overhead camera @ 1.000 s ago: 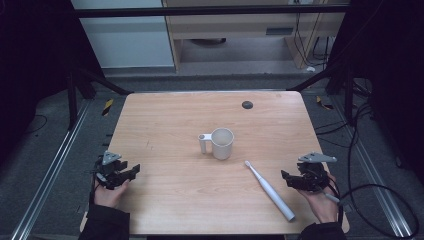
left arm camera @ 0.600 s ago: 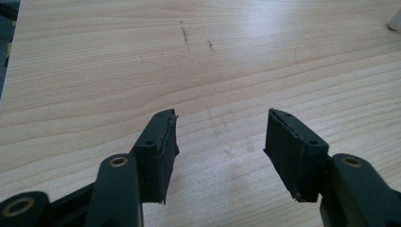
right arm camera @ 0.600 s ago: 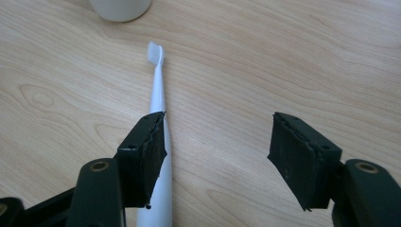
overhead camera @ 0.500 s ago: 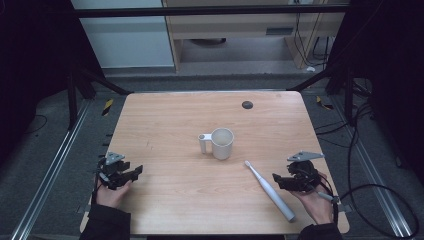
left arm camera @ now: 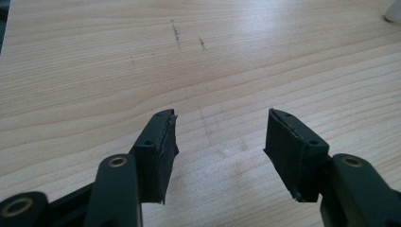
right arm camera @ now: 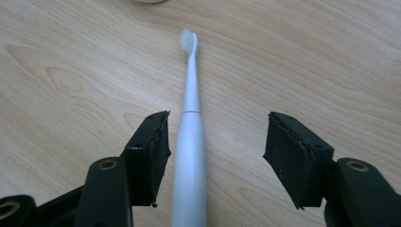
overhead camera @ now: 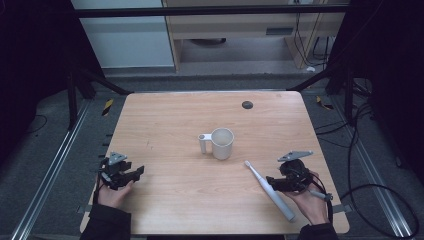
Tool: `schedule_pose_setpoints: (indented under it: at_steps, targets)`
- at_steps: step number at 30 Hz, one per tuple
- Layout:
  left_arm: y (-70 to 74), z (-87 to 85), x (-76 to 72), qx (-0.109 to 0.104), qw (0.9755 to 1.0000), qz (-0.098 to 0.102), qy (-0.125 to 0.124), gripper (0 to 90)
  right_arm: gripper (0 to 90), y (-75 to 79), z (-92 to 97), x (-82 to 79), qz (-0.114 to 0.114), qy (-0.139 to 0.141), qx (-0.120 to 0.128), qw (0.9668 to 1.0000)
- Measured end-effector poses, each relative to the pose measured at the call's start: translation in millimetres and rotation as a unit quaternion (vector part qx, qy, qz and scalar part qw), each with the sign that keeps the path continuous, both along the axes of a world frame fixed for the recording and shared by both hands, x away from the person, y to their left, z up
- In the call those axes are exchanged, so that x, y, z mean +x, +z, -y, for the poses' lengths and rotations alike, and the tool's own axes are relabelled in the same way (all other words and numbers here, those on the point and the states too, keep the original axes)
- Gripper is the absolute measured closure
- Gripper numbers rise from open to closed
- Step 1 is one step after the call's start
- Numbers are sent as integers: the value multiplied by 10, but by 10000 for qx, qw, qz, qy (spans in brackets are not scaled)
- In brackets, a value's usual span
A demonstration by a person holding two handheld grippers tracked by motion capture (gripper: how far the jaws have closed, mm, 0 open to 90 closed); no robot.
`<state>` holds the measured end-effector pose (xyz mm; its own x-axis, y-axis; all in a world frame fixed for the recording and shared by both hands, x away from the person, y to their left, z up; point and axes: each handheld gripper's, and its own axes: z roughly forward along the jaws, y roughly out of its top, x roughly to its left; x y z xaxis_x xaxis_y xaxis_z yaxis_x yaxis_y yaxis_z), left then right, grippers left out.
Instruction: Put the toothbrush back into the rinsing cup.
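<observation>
Toothbrush (right arm camera: 190,142) lies flat on the table (overhead camera: 165,125), near the cup (overhead camera: 221,143). The right gripper (right arm camera: 215,142) is wide open with the handle between its jaws, not squeezed yet. The left gripper (left arm camera: 220,142) is open too, holding nothing. Grabbing comes next, I think.

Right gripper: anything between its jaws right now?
Yes. In the right gripper view the white toothbrush lies flat on the table between the open jaws of the right gripper, nearer one jaw, not clamped.
</observation>
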<state>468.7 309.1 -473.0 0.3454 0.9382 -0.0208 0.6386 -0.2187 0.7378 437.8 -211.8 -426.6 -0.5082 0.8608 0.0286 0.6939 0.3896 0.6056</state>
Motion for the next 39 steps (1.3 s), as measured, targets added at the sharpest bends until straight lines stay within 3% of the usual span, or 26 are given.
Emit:
schedule_pose_setpoints:
  at_steps: [9, 23, 39]
  targets:
    - [-5, 20, 3, 60, 10000, -34, -43, 426, 431, -27, -108, 33, -183, 111, -242, 9995]
    - [-14, 35, 6, 109, 9999, -77, -74, 425, 500, -161, -204, 78, -703, 266, -518, 9958]
    - [-23, 40, 13, 129, 9998, -133, -99, 425, 568, -263, -220, 113, -1024, 230, -644, 9924]
